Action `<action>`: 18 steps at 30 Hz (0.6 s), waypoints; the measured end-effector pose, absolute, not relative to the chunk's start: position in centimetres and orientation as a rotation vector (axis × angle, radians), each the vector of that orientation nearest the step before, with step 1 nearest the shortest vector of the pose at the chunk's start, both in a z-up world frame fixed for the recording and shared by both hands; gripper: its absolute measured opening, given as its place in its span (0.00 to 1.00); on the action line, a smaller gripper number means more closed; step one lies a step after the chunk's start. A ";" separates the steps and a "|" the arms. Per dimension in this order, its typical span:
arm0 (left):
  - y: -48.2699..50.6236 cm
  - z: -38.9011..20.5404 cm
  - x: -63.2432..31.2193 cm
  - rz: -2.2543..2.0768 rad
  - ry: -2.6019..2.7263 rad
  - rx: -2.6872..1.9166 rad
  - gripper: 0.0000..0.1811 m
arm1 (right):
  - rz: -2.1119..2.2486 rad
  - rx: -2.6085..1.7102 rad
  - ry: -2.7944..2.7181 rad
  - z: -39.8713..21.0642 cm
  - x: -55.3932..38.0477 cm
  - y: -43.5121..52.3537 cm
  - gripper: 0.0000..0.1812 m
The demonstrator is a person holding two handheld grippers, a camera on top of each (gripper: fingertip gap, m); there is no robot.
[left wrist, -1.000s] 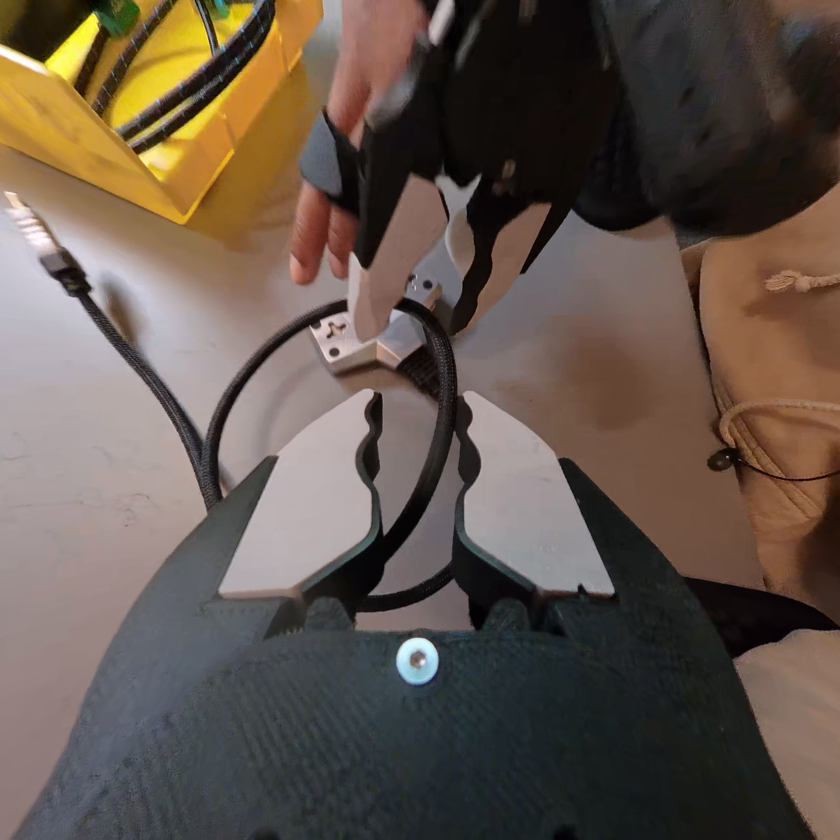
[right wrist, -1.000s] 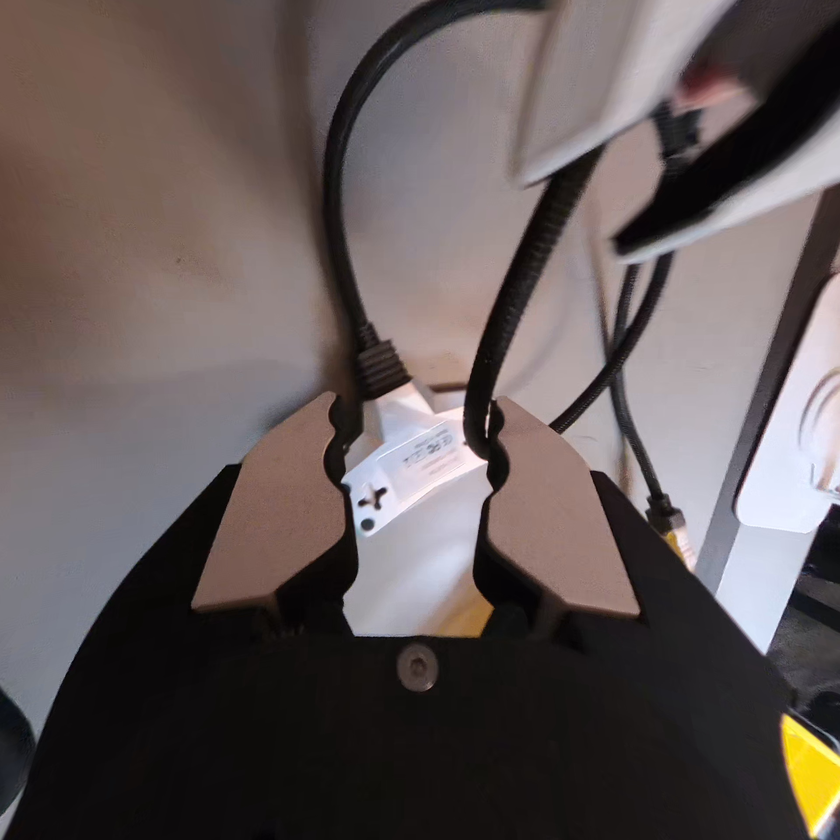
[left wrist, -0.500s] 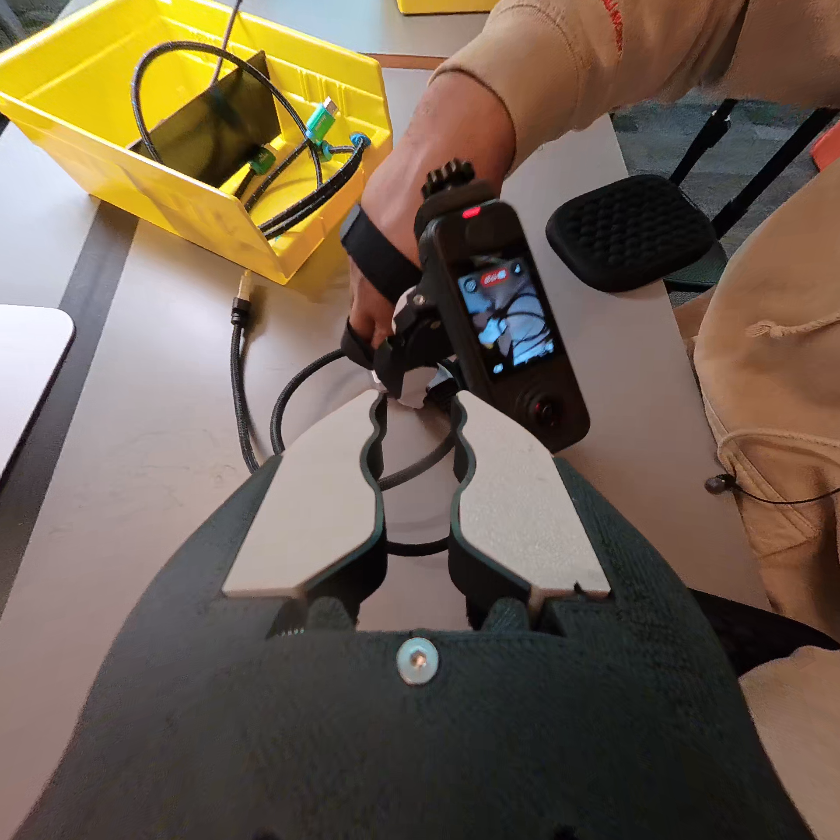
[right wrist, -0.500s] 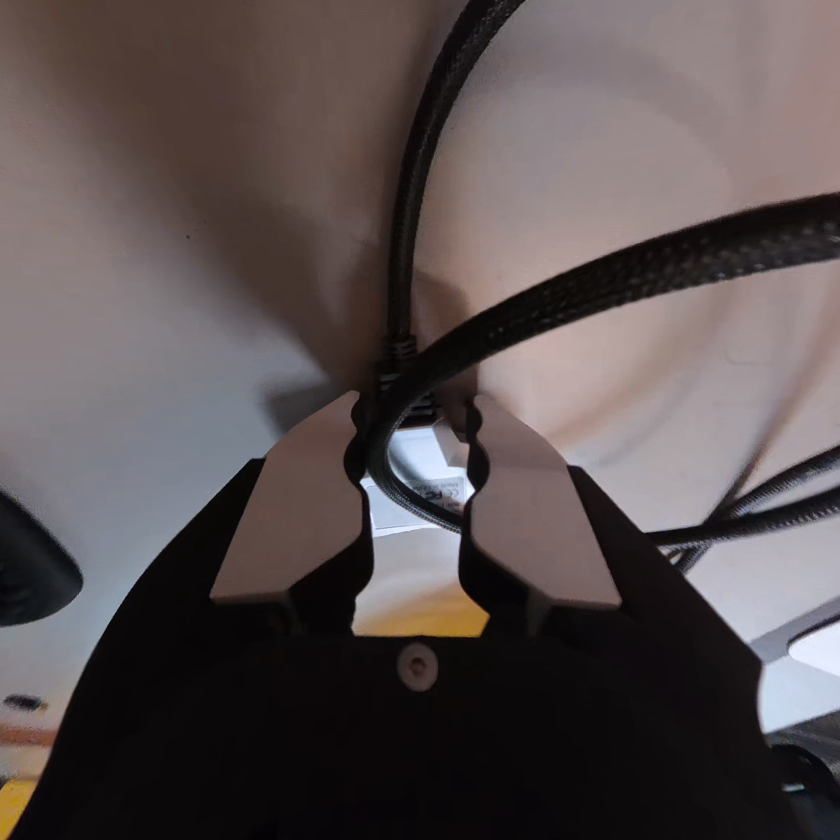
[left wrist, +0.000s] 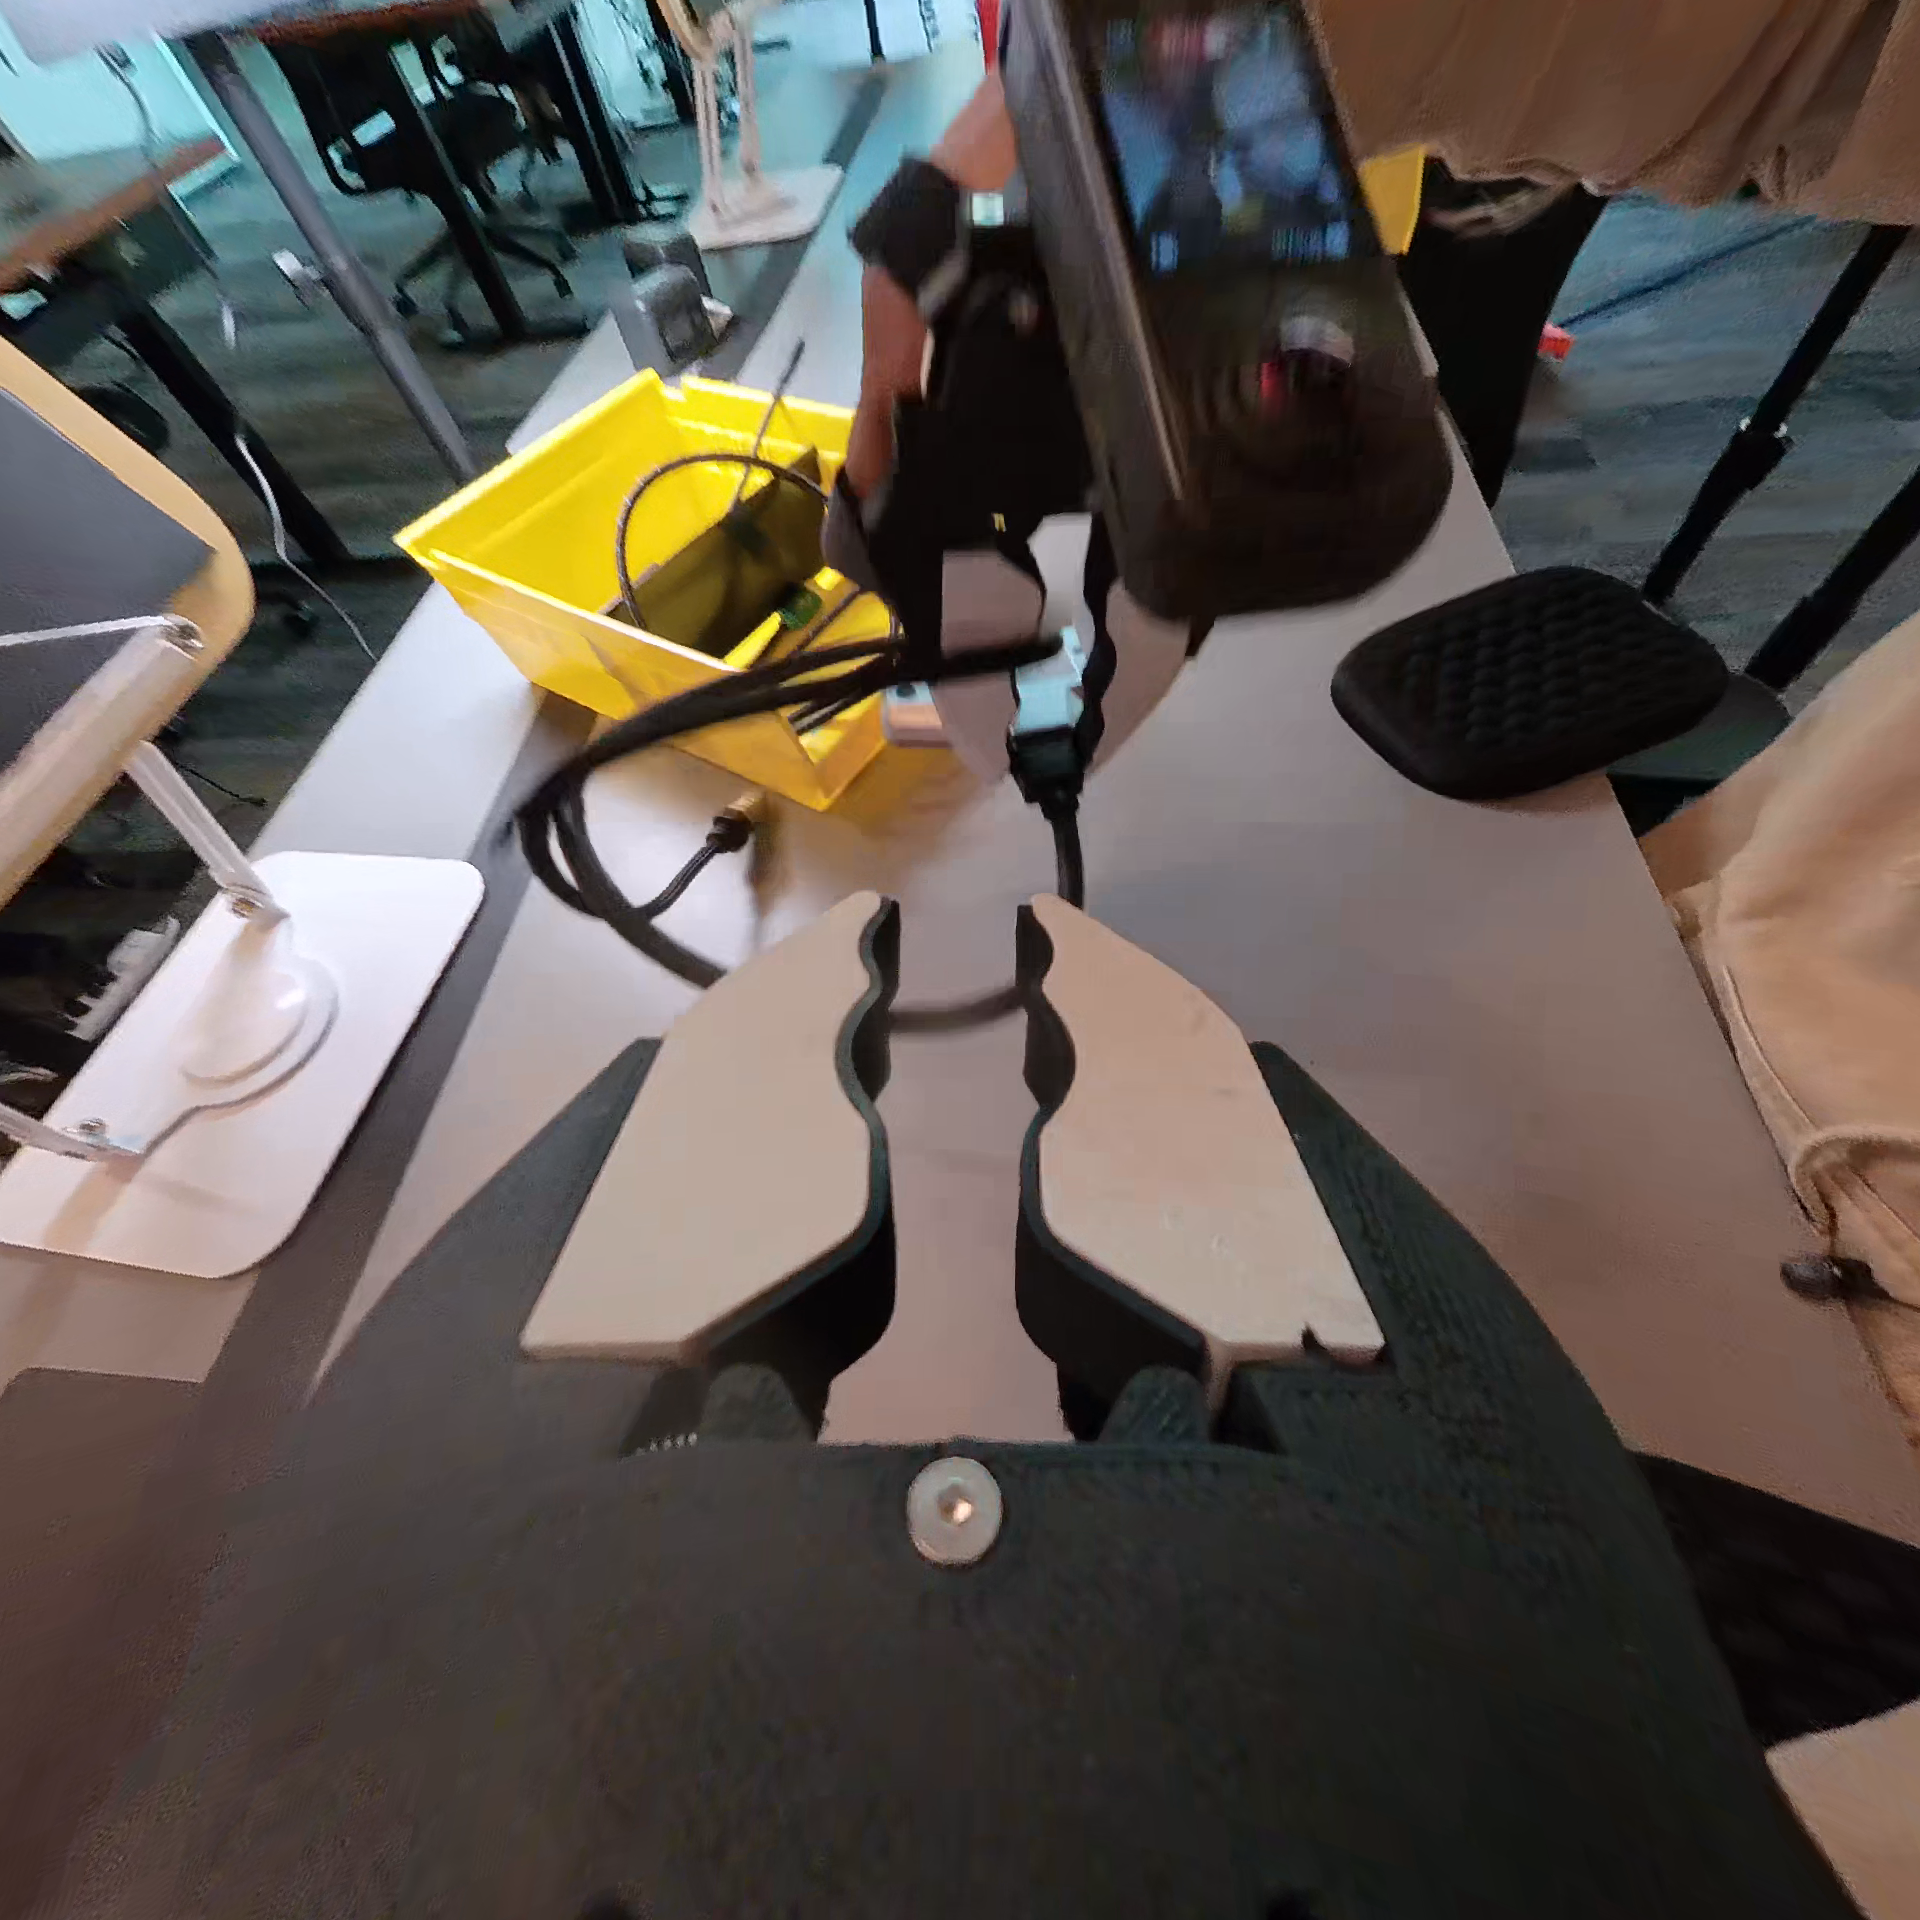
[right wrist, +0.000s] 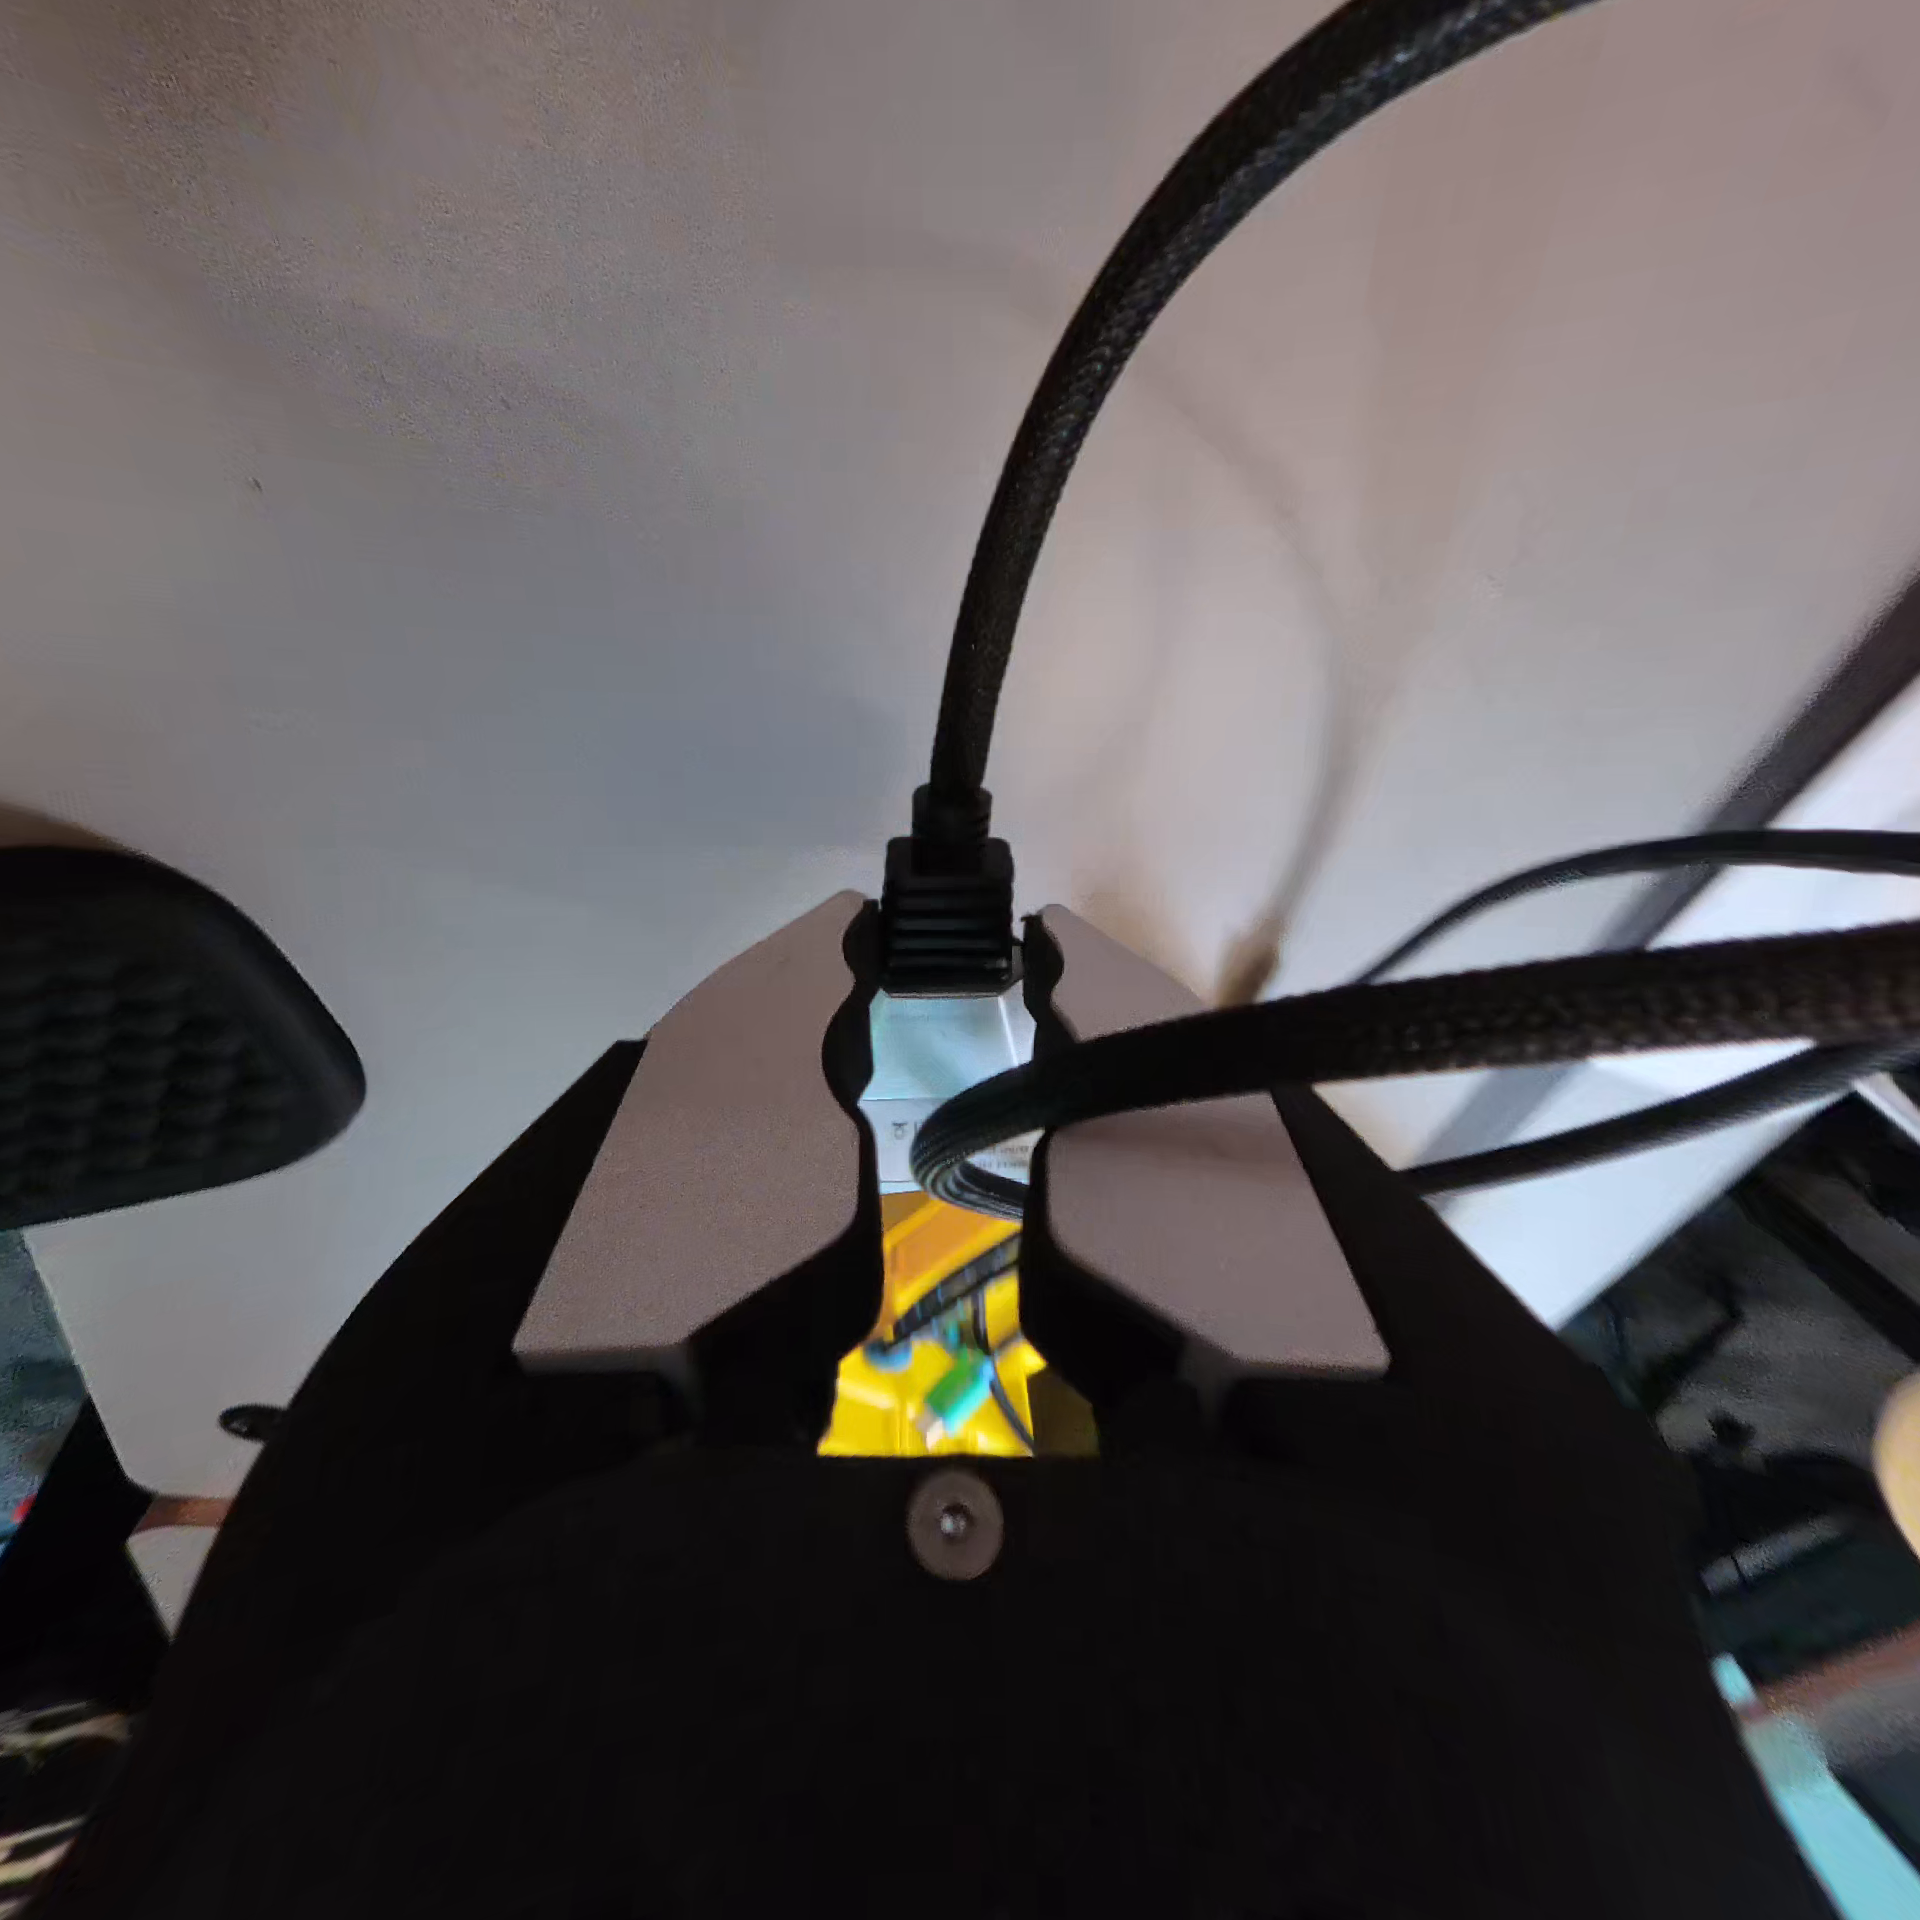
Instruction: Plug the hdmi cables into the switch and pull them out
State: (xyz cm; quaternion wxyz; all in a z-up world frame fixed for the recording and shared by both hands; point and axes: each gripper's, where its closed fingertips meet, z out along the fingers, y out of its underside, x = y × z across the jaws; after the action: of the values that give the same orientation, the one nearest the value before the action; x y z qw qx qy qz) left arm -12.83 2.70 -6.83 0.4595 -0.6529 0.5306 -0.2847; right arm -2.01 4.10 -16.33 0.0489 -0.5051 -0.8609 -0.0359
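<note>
In the right wrist view my right gripper (right wrist: pixel 951 920) is shut on the small silver switch (right wrist: pixel 940 1049). A black HDMI plug (right wrist: pixel 945 914) sits in the switch's front end, and its braided cable (right wrist: pixel 1039 468) arcs up and away. A second braided cable (right wrist: pixel 1455 1029) crosses over the right finger. In the left wrist view the right gripper holds the switch (left wrist: pixel 1044 691) above the table by the yellow bin, with the plug (left wrist: pixel 1049 764) hanging below it. My left gripper (left wrist: pixel 956 920) is open and empty, nearer than the switch, with a cable loop (left wrist: pixel 951 1008) lying beyond its fingers.
A yellow bin (left wrist: pixel 582 582) with more cables stands at the back left of the grey table (left wrist: pixel 1351 987). A loose gold-tipped plug (left wrist: pixel 743 821) lies in front of it. A white monitor stand base (left wrist: pixel 239 1039) is left. A black armrest pad (left wrist: pixel 1527 675) and a person in beige are right. The grippers' ends are close to 15 cm from one another.
The right gripper has lifted the switch off the table with its cables trailing. The left gripper has drawn back and tilted up, away from the switch.
</note>
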 end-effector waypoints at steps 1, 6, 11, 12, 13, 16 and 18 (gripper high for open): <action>2.6 -6.4 -12.9 -0.699 1.295 -1.590 0.12 | -0.154 -1.544 -2.590 -14.7 -1.6 4.7 0.14; 2.1 -5.5 -12.8 -0.687 1.284 -1.560 0.12 | -0.349 -1.596 -2.444 -7.6 0.6 7.3 0.13; 1.7 -5.9 -12.0 -0.675 1.322 -1.565 0.12 | -0.528 -1.656 -2.294 -2.2 3.1 10.9 0.13; 1.7 -6.0 -11.8 -0.674 1.328 -1.567 0.12 | -0.554 -1.657 -2.259 -1.1 3.5 11.7 0.13; 1.7 -6.2 -11.8 -0.675 1.331 -1.570 0.12 | -0.572 -1.661 -2.227 -0.1 3.9 12.5 0.13; 1.9 -6.5 -11.6 -0.683 1.334 -1.582 0.12 | -0.659 -1.694 -2.149 2.1 5.7 15.0 0.13; 2.1 -6.8 -11.6 -0.685 1.335 -1.593 0.12 | -0.713 -1.738 -2.108 2.6 7.2 16.6 0.13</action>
State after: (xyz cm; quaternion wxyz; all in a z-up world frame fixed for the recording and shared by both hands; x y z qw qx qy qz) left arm -11.64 2.06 -6.81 0.4586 -0.6469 0.5421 -0.2780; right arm 7.25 16.65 2.62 0.1582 -0.6078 -0.7371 -0.2493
